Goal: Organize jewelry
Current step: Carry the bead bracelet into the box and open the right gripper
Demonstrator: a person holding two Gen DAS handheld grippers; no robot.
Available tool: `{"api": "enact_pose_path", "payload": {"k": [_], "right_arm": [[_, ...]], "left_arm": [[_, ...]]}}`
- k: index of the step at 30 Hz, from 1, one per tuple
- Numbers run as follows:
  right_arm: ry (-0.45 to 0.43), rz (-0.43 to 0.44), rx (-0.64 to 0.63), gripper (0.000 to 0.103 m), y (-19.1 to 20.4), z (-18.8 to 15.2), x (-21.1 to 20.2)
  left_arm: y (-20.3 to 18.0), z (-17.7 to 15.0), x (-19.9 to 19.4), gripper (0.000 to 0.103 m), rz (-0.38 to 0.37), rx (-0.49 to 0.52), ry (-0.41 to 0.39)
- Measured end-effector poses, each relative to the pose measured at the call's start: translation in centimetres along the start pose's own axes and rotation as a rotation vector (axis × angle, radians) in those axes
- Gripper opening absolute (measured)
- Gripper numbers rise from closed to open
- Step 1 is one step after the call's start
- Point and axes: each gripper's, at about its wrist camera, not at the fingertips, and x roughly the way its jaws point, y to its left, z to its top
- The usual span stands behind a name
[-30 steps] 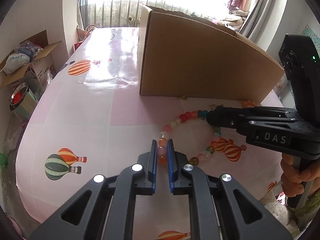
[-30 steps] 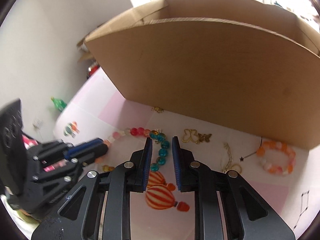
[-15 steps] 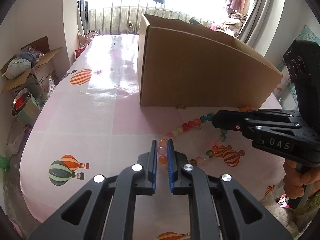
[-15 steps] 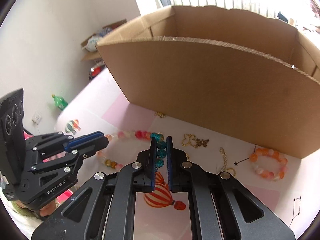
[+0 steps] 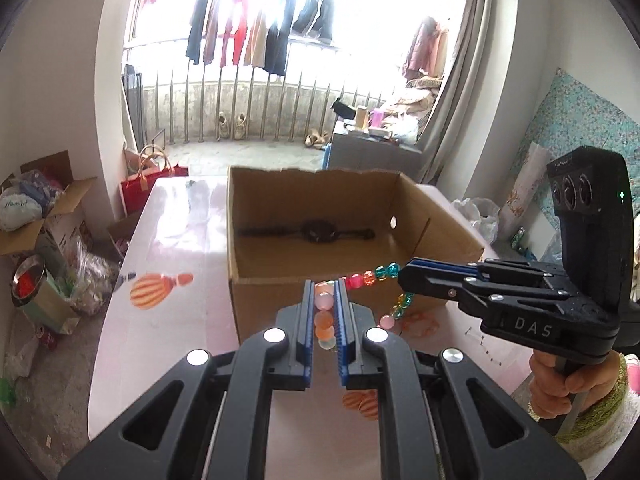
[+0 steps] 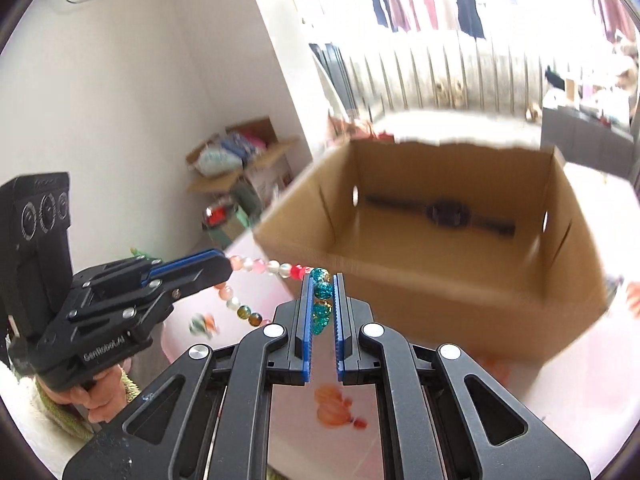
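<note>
A beaded necklace point(image 5: 370, 278) of pink, red and teal beads hangs in the air between both grippers, just in front of the open cardboard box point(image 5: 280, 292). My left gripper point(image 5: 325, 286) is shut on its pink and orange beads. My right gripper point(image 6: 323, 280) is shut on its teal beads point(image 6: 322, 292). The strand between them point(image 6: 272, 267) is pulled nearly straight, and a loop of it sags below point(image 5: 396, 312). In the left wrist view the right gripper point(image 5: 404, 274) comes in from the right. A dark watch point(image 5: 316, 232) lies on the box floor.
A pink tablecloth with balloon prints point(image 5: 160, 286) covers the table point(image 5: 188, 320). An orange bead bracelet point(image 5: 420, 326) lies on it by the box's near wall. On the floor to the left are a carton of clutter point(image 5: 36, 208), a metal bowl point(image 5: 28, 284) and bags. A railing with hanging clothes is behind.
The right gripper closed on the teal beads. Both grippers then rose together, lifting the necklace off the table to the height of the box's rim, so the box's inside now shows.
</note>
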Motion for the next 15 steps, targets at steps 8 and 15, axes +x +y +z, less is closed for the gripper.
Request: {"api": "enact_pose_path", "payload": {"k": [8,15], "right_arm": [[0.09,0.005,0.064,0.007,-4.7,7.2,4.4],[0.359,-0.018,0.121,0.007,-8.0,8.8,12.7]], "left_arm": [[0.8,7.5,7.3,0.009,0.03,0.056,0.08],[2.2,7.8,15.7,0.009,0.136,0.125,0.287]]}}
